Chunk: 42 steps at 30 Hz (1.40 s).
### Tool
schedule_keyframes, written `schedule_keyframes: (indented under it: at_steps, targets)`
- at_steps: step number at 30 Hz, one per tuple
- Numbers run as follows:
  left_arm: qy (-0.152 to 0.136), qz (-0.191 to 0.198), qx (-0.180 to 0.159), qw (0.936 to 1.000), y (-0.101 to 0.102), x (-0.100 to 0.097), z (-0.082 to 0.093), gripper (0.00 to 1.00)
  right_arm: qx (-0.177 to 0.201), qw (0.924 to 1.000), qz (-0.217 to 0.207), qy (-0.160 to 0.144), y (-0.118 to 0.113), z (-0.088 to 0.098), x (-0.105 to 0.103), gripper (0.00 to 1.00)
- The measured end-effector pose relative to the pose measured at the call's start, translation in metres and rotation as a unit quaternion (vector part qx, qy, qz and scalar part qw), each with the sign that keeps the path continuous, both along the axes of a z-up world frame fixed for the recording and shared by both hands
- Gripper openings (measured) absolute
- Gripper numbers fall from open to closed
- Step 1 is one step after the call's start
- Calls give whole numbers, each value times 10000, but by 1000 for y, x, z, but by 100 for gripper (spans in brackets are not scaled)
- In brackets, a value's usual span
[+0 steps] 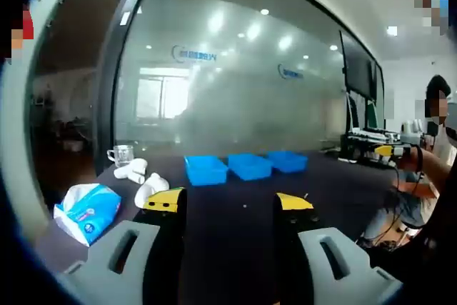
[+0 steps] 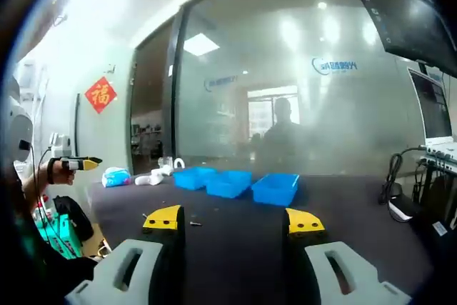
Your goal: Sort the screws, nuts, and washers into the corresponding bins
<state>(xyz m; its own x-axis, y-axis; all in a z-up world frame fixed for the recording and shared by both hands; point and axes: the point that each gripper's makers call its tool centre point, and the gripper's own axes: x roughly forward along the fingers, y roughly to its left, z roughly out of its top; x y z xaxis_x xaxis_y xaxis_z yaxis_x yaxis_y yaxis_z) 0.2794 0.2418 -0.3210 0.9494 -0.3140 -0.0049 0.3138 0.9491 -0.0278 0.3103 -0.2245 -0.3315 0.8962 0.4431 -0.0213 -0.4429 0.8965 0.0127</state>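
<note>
**Both claws empty, hardware barely visible**

Yellow-tipped left gripper [image 1: 230,205] hangs wide open over the dark tabletop [image 1: 235,241], holding nothing. Same for the right gripper [image 2: 233,221]: jaws spread, empty. Three blue plastic bins [image 2: 230,183] sit in a row toward the table's far edge. Small screws [image 2: 194,223] lie just beside the right gripper's left jaw. They're tiny on a dark surface, so I reckon a pinch could easily miss or flick one away.
</note>
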Motion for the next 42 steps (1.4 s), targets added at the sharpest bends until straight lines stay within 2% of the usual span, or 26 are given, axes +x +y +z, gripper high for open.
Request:
schedule_keyframes:
  at_steps: [42]
  targets:
    - [-30,-32,51,10000,-3,-3,3,48,-6,10000,65,55,4,-4,1,51]
